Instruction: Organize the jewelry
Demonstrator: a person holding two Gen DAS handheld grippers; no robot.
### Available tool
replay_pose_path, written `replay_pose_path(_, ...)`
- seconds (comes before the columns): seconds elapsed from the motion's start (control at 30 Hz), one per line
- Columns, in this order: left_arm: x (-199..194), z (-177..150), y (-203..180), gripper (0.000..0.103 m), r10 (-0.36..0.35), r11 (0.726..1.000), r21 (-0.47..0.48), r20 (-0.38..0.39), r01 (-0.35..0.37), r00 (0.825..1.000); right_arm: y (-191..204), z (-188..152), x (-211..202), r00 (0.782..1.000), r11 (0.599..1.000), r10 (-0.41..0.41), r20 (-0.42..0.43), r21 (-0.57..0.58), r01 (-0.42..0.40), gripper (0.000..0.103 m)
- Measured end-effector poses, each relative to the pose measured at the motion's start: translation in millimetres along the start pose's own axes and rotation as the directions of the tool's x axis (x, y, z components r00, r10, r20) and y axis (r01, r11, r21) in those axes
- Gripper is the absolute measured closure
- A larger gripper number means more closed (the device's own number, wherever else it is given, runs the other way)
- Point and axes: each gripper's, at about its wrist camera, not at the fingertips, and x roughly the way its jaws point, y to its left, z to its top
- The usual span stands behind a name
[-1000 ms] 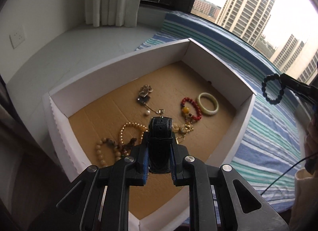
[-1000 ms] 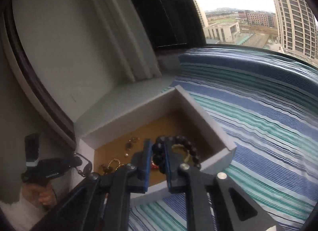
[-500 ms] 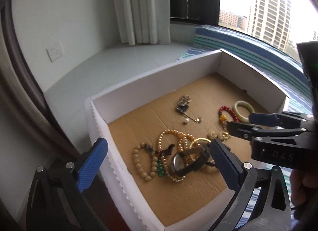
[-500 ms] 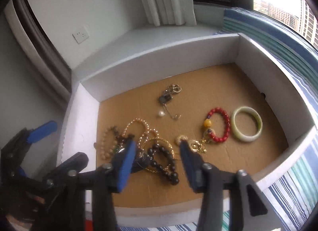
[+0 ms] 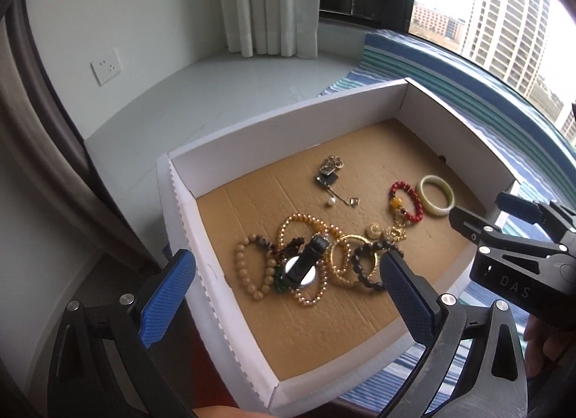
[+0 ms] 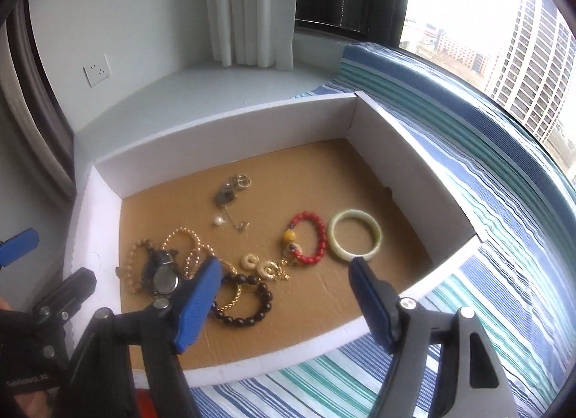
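**Both tongs empty above a box of pooled jewelry**

The white box (image 5: pixel 288 144) with its brown cardboard floor sits on a striped bed cover (image 6: pixel 468 166) by the window, and every piece of jewelry seen lies inside it. Seen from the right wrist, the pile at 9 o'clock on the floor holds a tan bead bracelet (image 6: pixel 131 266), a pearl strand (image 6: pixel 183 238) and a wristwatch (image 6: pixel 162 275), face up, tangled together. Just beside them at 7 o'clock lie a gold chain bangle (image 6: pixel 234 293) and a dark bead bracelet (image 6: pixel 248 304), overlapping. Two small cream rings (image 6: pixel 257 263) sit near the middle, a brooch with a pearl pin (image 6: pixel 228 198) lies at 12 o'clock, then a red bead bracelet (image 6: pixel 309 239) and, touching it at 3 o'clock, a pale jade bangle (image 6: pixel 354 236). That makes four bead or pearl loops, two bangles, one watch, one brooch, two rings.

The left tongs (image 5: pixel 288 295) stand fully wide with nothing between the pads, hovering over the watch, whose strap runs from 7 to 1 o'clock in the left wrist view. The right tongs (image 6: pixel 284 295) are opening, empty; the dark bracelet lies flat just below the left pad.

For the tangled pile the left hand is nearer; the jade bangle and red bracelet lie toward the right tongs at 1 o'clock.
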Motion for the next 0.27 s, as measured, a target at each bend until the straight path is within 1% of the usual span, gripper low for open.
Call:
replay_pose_path(0.1, -2.5, -1.4, -2.3, 0.001, 0.003, 1.000, -0.004, 0.015, -0.003, 1.000, -1.1, -3.0, 1.8, 1.000, 1.000, -0.013, 0.000, -0.002, 0.013, 0.029)
replay_pose_path(0.2, -6.3, -3.6, -3.9, 0.001, 0.003, 1.000, -0.005, 0.050, -0.003, 0.999, -0.9, -4.4, 2.1, 1.000, 1.000, -0.009, 0.005, -0.004, 0.009, 0.029)
replay_pose_path(0.27, -8.6, -4.0, -4.7, 0.001, 0.002, 1.000, -0.003, 0.060, -0.002, 0.998, 0.7, -4.7, 2.5, 1.000, 1.000, -0.006, 0.009, -0.006, 0.006, 0.029)
